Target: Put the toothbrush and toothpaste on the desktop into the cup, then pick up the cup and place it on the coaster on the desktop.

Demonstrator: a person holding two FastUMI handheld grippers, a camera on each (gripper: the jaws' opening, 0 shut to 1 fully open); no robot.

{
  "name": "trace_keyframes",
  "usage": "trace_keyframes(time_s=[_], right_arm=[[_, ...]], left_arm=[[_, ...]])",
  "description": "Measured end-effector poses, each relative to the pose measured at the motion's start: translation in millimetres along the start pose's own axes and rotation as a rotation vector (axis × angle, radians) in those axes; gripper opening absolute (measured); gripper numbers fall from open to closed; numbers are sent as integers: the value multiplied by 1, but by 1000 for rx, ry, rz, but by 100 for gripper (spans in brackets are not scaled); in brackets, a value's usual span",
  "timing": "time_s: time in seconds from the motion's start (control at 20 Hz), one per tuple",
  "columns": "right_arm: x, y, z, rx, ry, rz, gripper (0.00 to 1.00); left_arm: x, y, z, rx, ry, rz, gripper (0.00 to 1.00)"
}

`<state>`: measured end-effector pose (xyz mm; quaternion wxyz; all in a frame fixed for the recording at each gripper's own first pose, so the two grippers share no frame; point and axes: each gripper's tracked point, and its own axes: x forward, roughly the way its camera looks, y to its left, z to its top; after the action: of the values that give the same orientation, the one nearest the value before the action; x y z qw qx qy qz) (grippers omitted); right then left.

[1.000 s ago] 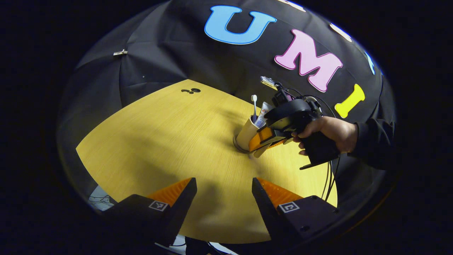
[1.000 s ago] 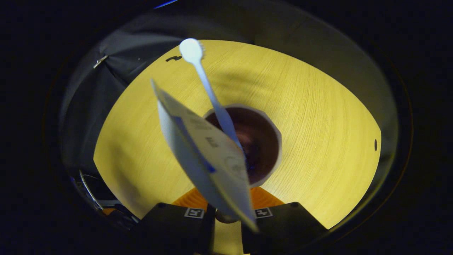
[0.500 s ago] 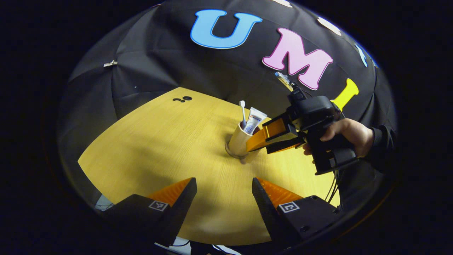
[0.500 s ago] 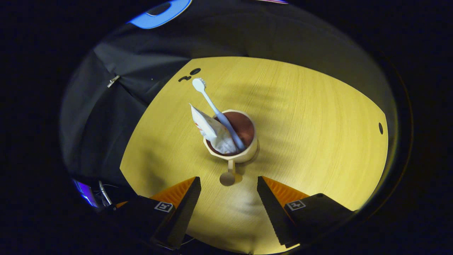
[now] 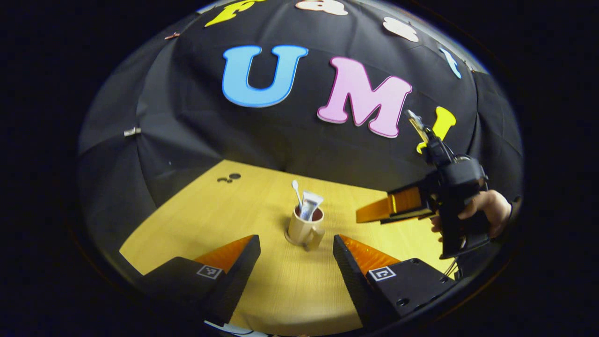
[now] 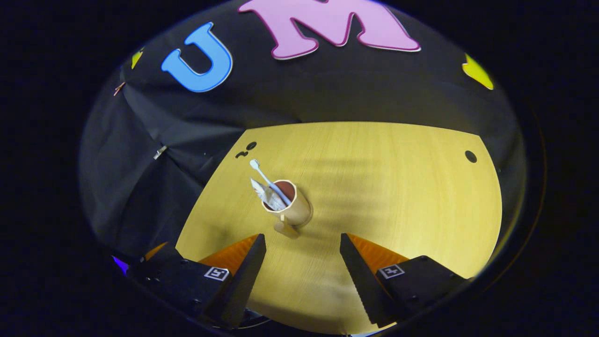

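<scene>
A beige cup (image 5: 303, 228) stands upright on the yellow wooden desktop (image 5: 215, 215), its handle turned toward me. A white toothbrush (image 5: 296, 189) and a toothpaste tube (image 5: 310, 204) stick up out of it. My left gripper (image 5: 295, 255) is open just short of the cup, with nothing between its fingers. To the right, a hand (image 5: 489, 210) holds my right gripper (image 5: 362, 217) above the desktop, apart from the cup. In the right gripper view the cup (image 6: 294, 209), toothbrush (image 6: 262, 174) and toothpaste (image 6: 263, 193) stand ahead of my open right gripper (image 6: 303, 255). Whether a coaster lies under the cup I cannot tell.
Small dark cable holes (image 5: 228, 178) mark the desktop's far left corner, and another hole (image 6: 470, 156) lies near its far right edge. Black cloth (image 5: 281, 135) walls the booth behind the desktop. Bare desktop (image 6: 398, 187) spreads to the right of the cup.
The right gripper, shut around the cup's handle a second ago, opened and drew back and up. The left gripper also pulled back and tilted up. The cup stays standing.
</scene>
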<state>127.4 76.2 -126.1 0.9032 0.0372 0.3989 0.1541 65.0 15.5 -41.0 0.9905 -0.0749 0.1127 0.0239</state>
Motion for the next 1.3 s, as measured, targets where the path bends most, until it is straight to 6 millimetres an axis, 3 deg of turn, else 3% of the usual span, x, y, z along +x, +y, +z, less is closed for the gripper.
trace_keyframes(time_s=[0.1,0.25,0.4,0.7,0.95,1.3], right_arm=[[-23,-17,5,9,-81,-33,98],[-59,-43,7,32,-224,-104,98],[-92,-74,4,-13,-338,-192,98],[-152,-109,5,-19,-523,-307,98],[-151,-118,-21,40,-486,-295,98],[-151,-120,-25,53,-486,-257,98]], left_arm=[[-5,-13,22,22,-67,-5,97],[-10,-31,39,21,-127,-26,97],[-14,-42,41,18,-155,-21,97],[-24,-77,40,30,-198,-93,97],[-18,-94,34,62,-169,-104,97],[-21,-103,24,75,-138,-92,97]])
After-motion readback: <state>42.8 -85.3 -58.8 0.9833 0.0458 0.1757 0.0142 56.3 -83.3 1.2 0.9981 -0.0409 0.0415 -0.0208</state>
